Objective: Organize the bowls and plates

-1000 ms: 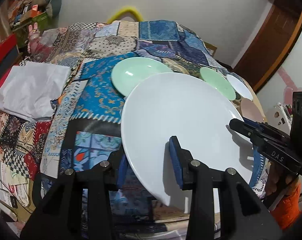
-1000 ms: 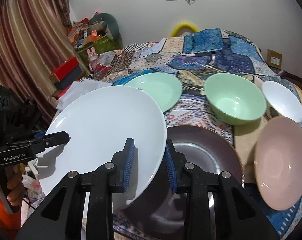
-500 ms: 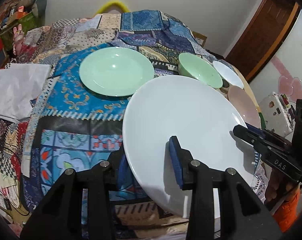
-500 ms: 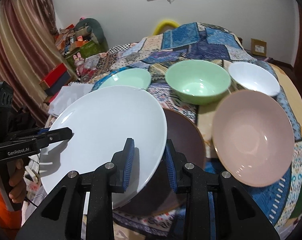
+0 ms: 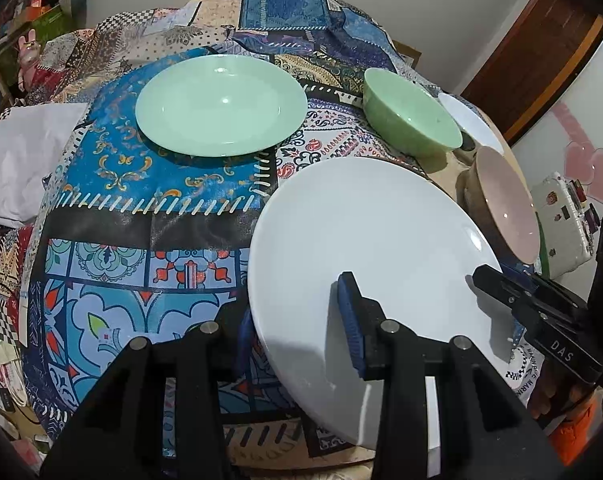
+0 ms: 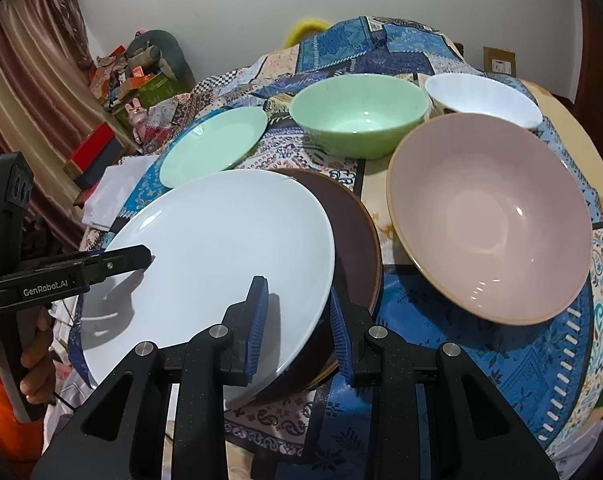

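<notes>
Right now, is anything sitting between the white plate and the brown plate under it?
Nothing visible. The white plate, held at opposite rims by both tongs, hangs directly over the brown plate, whose uncovered part is bare. The pink bowl stands apart beside it.

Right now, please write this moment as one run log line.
phase: carrying white plate | left gripper: shut on its rim | right gripper: shut on opposite rim | below: brown plate | placed: not yet
</notes>
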A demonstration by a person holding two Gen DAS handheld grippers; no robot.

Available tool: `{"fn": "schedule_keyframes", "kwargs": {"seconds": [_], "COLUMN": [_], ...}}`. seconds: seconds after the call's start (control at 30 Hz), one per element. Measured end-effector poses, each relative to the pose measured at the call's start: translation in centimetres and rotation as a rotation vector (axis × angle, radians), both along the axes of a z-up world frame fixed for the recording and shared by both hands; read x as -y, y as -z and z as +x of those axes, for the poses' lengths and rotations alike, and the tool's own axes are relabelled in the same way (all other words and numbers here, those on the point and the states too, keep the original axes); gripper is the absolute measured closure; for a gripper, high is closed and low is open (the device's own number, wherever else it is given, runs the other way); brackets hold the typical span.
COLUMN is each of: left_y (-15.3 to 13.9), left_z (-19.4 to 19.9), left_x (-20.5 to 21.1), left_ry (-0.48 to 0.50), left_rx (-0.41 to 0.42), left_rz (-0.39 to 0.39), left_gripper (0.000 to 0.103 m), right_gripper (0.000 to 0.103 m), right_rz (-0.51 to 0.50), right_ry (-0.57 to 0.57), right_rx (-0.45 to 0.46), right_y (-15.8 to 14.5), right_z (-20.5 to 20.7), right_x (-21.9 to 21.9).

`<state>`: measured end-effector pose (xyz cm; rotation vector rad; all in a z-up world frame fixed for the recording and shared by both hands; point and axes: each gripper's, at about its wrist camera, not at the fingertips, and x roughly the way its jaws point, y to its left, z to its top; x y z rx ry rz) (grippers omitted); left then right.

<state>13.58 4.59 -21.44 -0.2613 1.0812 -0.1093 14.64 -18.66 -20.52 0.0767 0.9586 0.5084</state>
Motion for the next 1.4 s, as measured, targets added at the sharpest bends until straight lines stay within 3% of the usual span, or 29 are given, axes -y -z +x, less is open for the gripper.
{"fn": "schedule_keyframes", "kwargs": {"seconds": [0.53, 0.87, 1.03, 1.4], "left_y": [1.9, 2.1, 2.4, 1.5], "left_z": [2.3, 3.1, 3.0, 2.4], "left_x": [0.5, 1.6, 2.2, 1.3], "left_ry": [-0.003, 0.021, 0.033, 0.010], "left_rx": [-0.040, -0.040, -0.039, -0.036], "left_rz": [0.004, 0.051, 0.071, 0.073], "left_gripper": [0.063, 0.063, 0.063, 0.063], "right_gripper": [0.075, 0.075, 0.073, 0.073], "right_rz": [0.023, 0.035, -0.022, -0.033], "right_ry": [0.029, 0.041, 0.050, 0.044], "right_rx": [-0.027, -0.007, 0.013, 0.041], "right_y": [1.0, 0.6, 0.6, -0.5], "right_z": [1.3, 1.2, 1.0, 0.7], "right_x": [0.5, 1.2, 1.4, 1.5]}}
